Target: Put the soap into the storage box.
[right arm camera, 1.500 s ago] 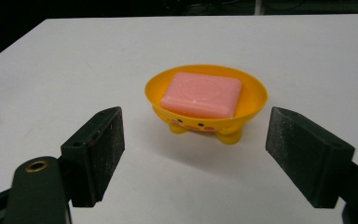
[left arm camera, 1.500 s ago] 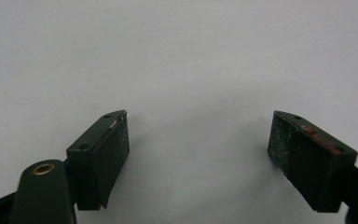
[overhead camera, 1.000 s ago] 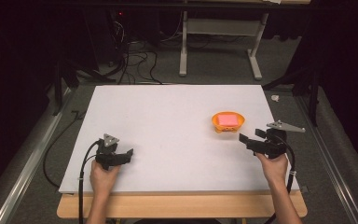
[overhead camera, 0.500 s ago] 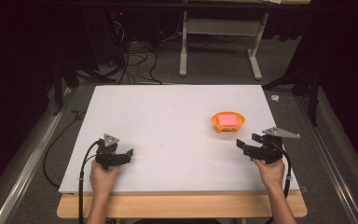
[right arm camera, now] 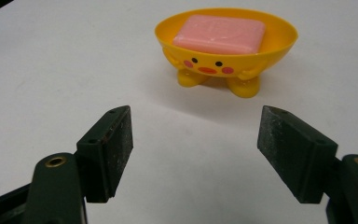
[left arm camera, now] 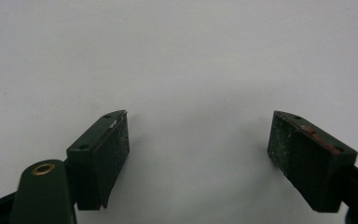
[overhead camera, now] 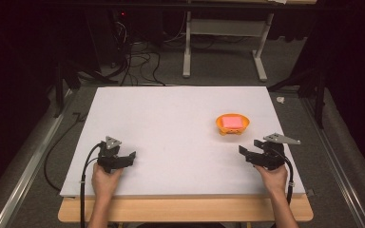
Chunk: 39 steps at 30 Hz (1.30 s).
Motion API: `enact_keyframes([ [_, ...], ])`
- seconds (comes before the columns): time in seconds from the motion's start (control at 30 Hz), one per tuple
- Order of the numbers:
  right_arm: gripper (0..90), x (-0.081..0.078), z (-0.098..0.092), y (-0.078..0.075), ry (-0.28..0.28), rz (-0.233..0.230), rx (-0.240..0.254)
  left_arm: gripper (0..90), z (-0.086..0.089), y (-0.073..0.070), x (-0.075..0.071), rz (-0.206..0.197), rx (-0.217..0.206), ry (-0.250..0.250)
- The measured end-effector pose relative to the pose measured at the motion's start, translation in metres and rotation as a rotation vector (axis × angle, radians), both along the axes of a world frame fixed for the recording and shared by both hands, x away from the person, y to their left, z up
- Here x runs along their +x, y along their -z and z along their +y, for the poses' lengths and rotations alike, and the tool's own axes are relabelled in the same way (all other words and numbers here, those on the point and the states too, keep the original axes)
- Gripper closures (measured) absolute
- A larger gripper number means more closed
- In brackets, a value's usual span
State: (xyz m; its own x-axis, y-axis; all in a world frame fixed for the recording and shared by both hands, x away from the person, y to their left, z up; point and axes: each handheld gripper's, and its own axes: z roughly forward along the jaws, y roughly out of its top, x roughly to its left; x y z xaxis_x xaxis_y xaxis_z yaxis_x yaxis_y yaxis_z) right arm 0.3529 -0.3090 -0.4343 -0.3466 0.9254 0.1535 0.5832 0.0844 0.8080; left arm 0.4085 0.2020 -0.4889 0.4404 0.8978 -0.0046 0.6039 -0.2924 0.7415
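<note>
Meanwhile the white counter point(overhead camera: 171, 128) is unchanged. Right gripper point(overhead camera: 250, 155) has drawn back toward the near edge, fingers point(right arm camera: 112, 149) released, facing the dish point(right arm camera: 226, 44) holding soap point(right arm camera: 219, 33). Left gripper point(overhead camera: 127, 158) rests released. Likely a reach comes next.

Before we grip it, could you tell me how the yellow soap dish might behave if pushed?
The yellow soap dish looks like light plastic on small feet, so it may slide or tip. The pink soap lies loose inside and could shift.
</note>
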Motion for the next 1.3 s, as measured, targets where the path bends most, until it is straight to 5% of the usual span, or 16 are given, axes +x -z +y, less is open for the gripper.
enact_keyframes([
  [1.07, 28.8, 0.009, 0.001, 0.029, 0.04, 0.046, -0.045, 21.0, 0.0, 0.0, 0.0, -0.001, 0.002, 0.0],
  [1.3, 28.8, 0.013, 0.003, 0.036, 0.061, 0.056, -0.097, 21.0, 0.0, 0.0, 0.0, -0.001, 0.002, 0.0],
])
